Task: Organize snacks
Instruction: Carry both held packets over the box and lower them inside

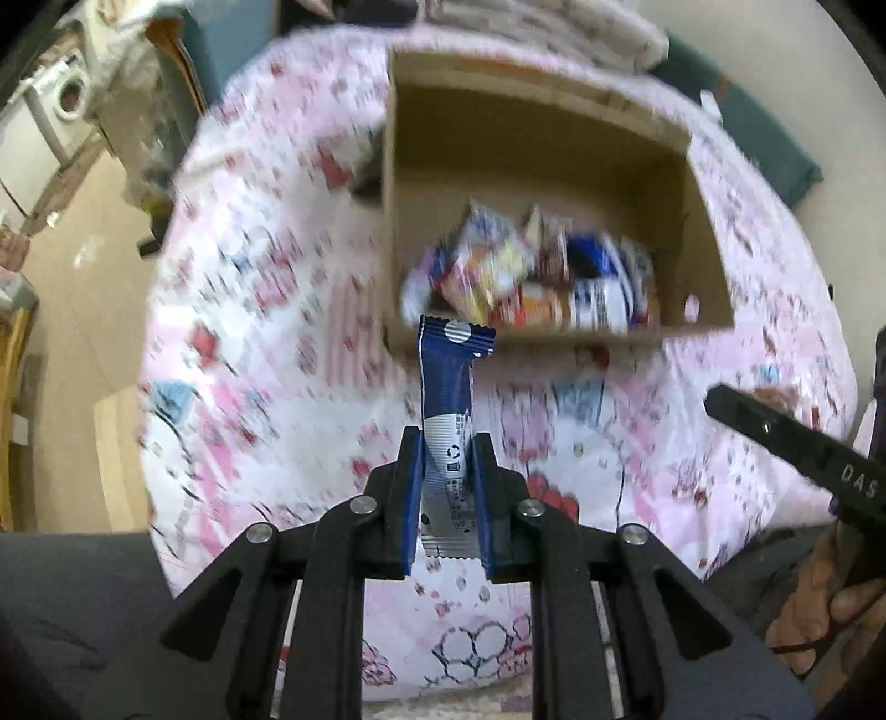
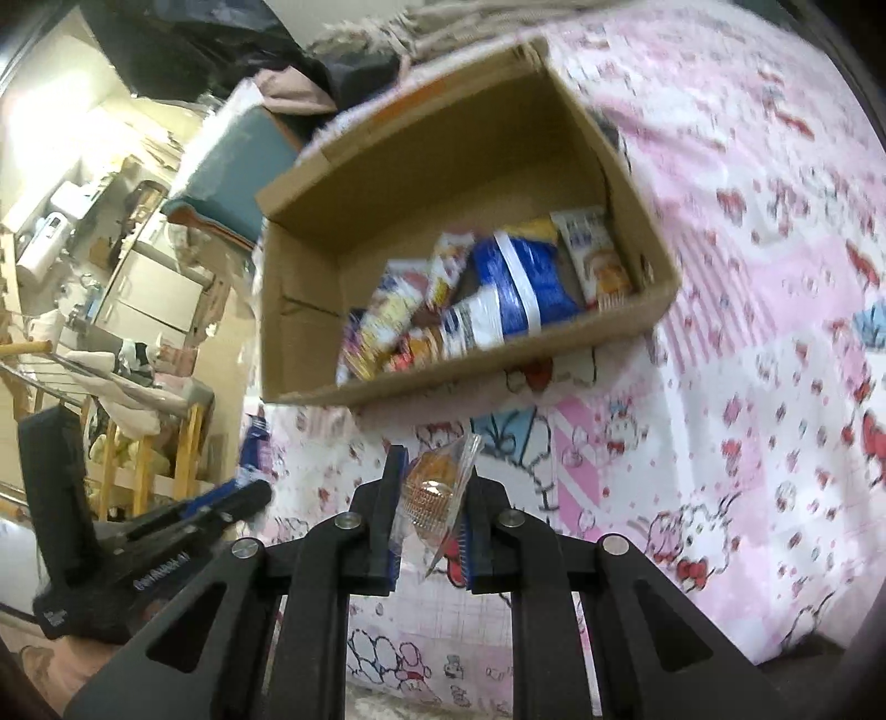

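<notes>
My left gripper (image 1: pixel 447 443) is shut on a long blue and silver snack stick (image 1: pixel 447 387) that stands up between the pads, its top end reaching the near wall of the cardboard box (image 1: pixel 531 127). In the right wrist view my right gripper (image 2: pixel 432 459) is shut on a clear-wrapped golden pastry (image 2: pixel 434 487). The same cardboard box (image 2: pixel 343 221) lies ahead on the bed and holds several colourful snack packets (image 2: pixel 498 288). The left gripper (image 2: pixel 221 504) shows at the lower left of the right wrist view, and the right gripper's body (image 1: pixel 792 437) at the right edge of the left wrist view.
The box rests on a pink cartoon-print bedsheet (image 1: pixel 266 310). A teal cushion (image 2: pixel 227 166) and folded blankets (image 1: pixel 554 27) lie behind the box. A wooden drying rack (image 2: pixel 138 432) and cluttered shelves stand left of the bed. A hand (image 1: pixel 830 598) holds the right gripper.
</notes>
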